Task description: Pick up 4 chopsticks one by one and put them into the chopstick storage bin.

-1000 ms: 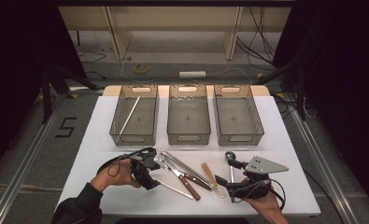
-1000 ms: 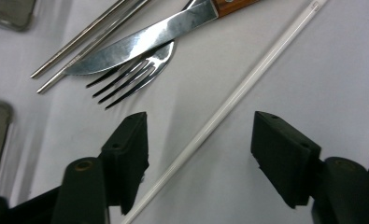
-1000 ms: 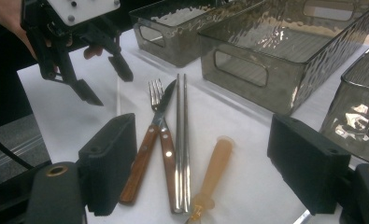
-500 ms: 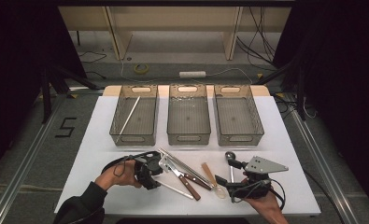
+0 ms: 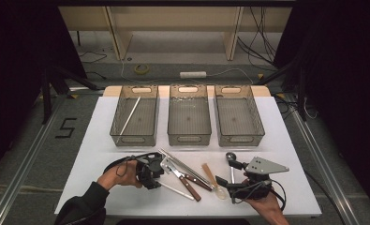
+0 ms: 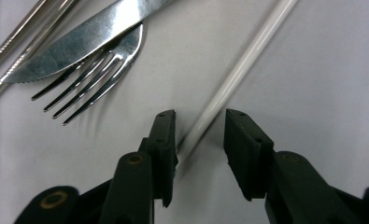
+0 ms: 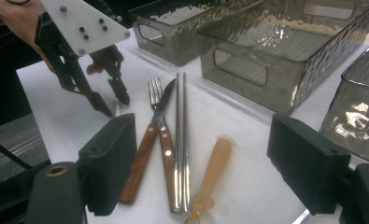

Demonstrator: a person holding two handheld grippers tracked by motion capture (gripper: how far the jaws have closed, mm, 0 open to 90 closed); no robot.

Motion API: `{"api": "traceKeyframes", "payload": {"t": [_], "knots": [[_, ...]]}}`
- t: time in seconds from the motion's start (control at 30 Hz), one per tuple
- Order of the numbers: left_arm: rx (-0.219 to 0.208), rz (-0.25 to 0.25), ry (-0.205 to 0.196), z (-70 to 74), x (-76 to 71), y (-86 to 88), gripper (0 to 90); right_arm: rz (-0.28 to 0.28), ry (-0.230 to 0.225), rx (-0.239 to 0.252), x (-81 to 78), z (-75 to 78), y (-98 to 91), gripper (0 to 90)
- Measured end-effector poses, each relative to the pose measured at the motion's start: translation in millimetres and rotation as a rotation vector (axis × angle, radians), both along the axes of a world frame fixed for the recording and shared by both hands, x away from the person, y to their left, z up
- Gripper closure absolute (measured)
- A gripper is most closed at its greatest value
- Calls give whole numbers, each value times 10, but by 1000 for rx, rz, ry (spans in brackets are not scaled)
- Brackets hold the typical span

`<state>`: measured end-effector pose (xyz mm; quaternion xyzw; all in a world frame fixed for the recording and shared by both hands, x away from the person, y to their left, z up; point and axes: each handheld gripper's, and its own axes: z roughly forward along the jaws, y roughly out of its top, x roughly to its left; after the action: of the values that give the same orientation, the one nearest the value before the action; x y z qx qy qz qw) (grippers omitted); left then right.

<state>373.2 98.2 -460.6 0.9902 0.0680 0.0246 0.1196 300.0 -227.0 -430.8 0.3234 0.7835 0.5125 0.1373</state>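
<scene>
A thin white chopstick (image 6: 238,70) lies on the white table between my left gripper's (image 6: 200,135) jaws. The jaws have just been closing. One pad is close beside the stick and the other still stands off it, so the gripper is open. From above, the left gripper (image 5: 158,174) sits at the left end of that white chopstick (image 5: 175,190). A fork (image 6: 93,88) and knife (image 6: 84,42) lie just beyond. My right gripper (image 7: 203,154) is wide open and holds nothing. It faces a wooden spoon (image 7: 212,163), metal chopsticks (image 7: 182,140) and the left gripper (image 7: 114,106).
Three clear bins stand in a row at the back: left (image 5: 119,136), middle (image 5: 188,138), right (image 5: 241,138). The left one holds another white chopstick (image 5: 130,115). A metal scoop (image 5: 230,159) lies by the right gripper (image 5: 225,185). The table's front edge is close to both hands.
The left gripper's jaws have narrowed around the white chopstick and the hand has edged slightly right. The right gripper and the cutlery have not moved.
</scene>
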Motion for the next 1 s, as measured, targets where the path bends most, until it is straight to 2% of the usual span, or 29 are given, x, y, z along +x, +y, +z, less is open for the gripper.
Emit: {"api": "traceKeyframes", "payload": {"t": [0.2, 0.4, 0.73, 1.0], "knots": [[11, -24, 1, -1, -33, -6, 688, -2, 1, -1, 1, -1, 0, 252], [30, -75, 2, 5, -59, 0, 717, -2, 2, -2, 3, -2, -1, 252], [40, -127, 6, 5, -104, 8, 760, -2, 5, -4, 5, -5, 1, 252], [46, -152, 5, 4, -145, 17, 788, -3, 0, -10, 9, -4, -5, 252]]}}
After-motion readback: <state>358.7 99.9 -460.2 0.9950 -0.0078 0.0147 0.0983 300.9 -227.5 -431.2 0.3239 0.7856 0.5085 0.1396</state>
